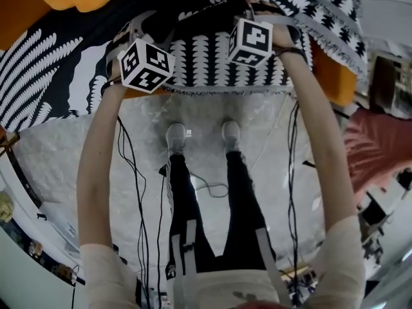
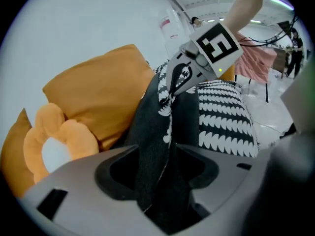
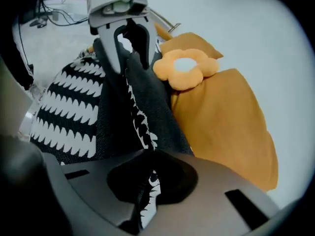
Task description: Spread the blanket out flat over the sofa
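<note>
A: Blanket (image 1: 219,60) first. Bunched at the front of the sofa (image 3: 221,127), draped over the seat edge, with one dark fold lifted between both tools. Nowhere near flat yet.

B: Agreed. Look at the right gripper (image 2: 172,91): closed tight, pinching that fold. Seems a sound hold, judging by the cloth drawn up to it.

A: And the left gripper (image 3: 129,63)? Spread wide, with the same fold running loose between the jaws, pressed by neither pad.

B: So no pulling yet. Close the left on the hem first, and farther from the right than now.

A: Pinch a single layer if possible. Hard to tell the number of layers in that fold.

B: Then lift both ends level, draw apart to straighten the edge, and carry it towards the sofa back.

A: Mind the flower cushion (image 3: 184,68). Near the fold, so likely to get dragged or buried.

B: Lower slowly, back edge first, then smooth forward. Watch for slack bunching in the middle.

A: Probably worth checking the patterned part lying over the seat for wrinkles too.

B: And no jerking. Thin grip on the right, easy to lose.
</note>
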`<state>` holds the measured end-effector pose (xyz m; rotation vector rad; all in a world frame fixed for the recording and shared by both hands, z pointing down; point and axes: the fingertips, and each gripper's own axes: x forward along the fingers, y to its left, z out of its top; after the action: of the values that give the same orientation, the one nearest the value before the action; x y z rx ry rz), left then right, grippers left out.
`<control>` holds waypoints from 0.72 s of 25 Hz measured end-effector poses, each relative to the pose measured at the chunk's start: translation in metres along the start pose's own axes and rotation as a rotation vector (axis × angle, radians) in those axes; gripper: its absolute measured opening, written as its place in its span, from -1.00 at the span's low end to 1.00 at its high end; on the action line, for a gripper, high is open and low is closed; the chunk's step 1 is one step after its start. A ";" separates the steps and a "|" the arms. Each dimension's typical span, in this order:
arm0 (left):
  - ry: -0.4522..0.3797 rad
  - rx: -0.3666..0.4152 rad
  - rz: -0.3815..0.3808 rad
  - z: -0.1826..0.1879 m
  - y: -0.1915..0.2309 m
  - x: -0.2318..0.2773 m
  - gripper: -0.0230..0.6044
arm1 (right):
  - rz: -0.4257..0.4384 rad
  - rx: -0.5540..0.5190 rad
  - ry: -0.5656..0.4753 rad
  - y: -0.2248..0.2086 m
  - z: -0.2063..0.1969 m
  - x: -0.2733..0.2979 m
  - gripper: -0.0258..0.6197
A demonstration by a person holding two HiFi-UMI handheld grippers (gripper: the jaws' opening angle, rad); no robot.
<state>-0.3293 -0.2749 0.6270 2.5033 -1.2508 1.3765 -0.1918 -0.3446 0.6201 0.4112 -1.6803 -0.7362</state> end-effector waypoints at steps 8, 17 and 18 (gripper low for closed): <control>0.050 0.041 0.060 0.016 0.000 0.013 -0.26 | -0.019 -0.014 -0.074 -0.022 0.001 -0.045 -0.89; -0.057 0.081 0.004 0.046 -0.031 -0.039 -0.90 | -0.065 0.048 -0.037 -0.006 -0.023 -0.100 -0.89; -0.079 0.074 -0.023 0.049 -0.041 -0.050 -0.90 | -0.067 0.053 -0.029 0.000 -0.025 -0.110 -0.89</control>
<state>-0.2824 -0.2339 0.5748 2.6367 -1.2017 1.3563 -0.1409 -0.2817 0.5412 0.4990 -1.7228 -0.7509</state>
